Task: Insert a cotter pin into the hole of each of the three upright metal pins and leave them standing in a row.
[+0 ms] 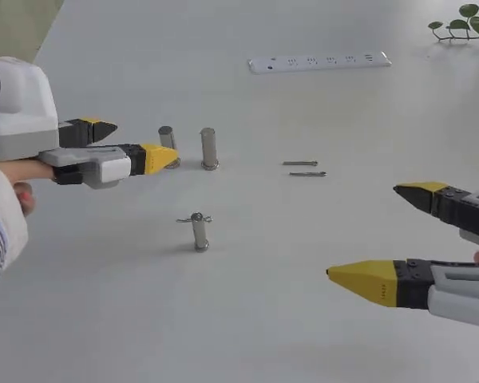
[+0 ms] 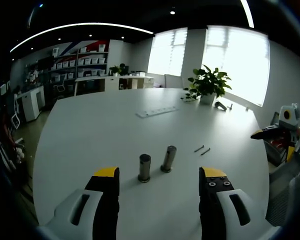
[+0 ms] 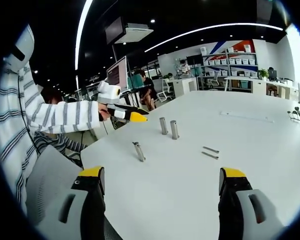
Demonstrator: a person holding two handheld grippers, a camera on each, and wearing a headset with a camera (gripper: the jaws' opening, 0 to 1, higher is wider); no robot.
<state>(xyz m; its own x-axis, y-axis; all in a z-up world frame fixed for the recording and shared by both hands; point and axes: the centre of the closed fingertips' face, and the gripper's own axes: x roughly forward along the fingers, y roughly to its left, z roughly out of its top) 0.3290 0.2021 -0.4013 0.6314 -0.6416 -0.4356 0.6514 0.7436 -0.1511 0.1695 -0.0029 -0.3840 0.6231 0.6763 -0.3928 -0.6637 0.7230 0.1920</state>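
Observation:
Two bare upright metal pins (image 1: 209, 148) (image 1: 167, 137) stand side by side on the white table (image 1: 247, 319). A third pin (image 1: 199, 230) stands nearer, with a cotter pin (image 1: 194, 219) through its top. Two loose cotter pins (image 1: 300, 163) (image 1: 307, 174) lie to the right. My left gripper (image 1: 136, 142) hovers open just left of the bare pins, which sit ahead between its jaws (image 2: 144, 167) (image 2: 168, 158). My right gripper (image 1: 366, 231) hangs open at the lower right, holding nothing. Its view faces the fitted pin (image 3: 139, 151), the bare pair (image 3: 169, 127) and the loose cotter pins (image 3: 209, 152).
A white power strip (image 1: 319, 61) lies at the table's far side. A small plant sprig (image 1: 463, 24) sits at the far right corner, and a potted plant (image 2: 207, 85) stands farther down the table. A person's striped sleeve (image 3: 45, 120) holds the left gripper.

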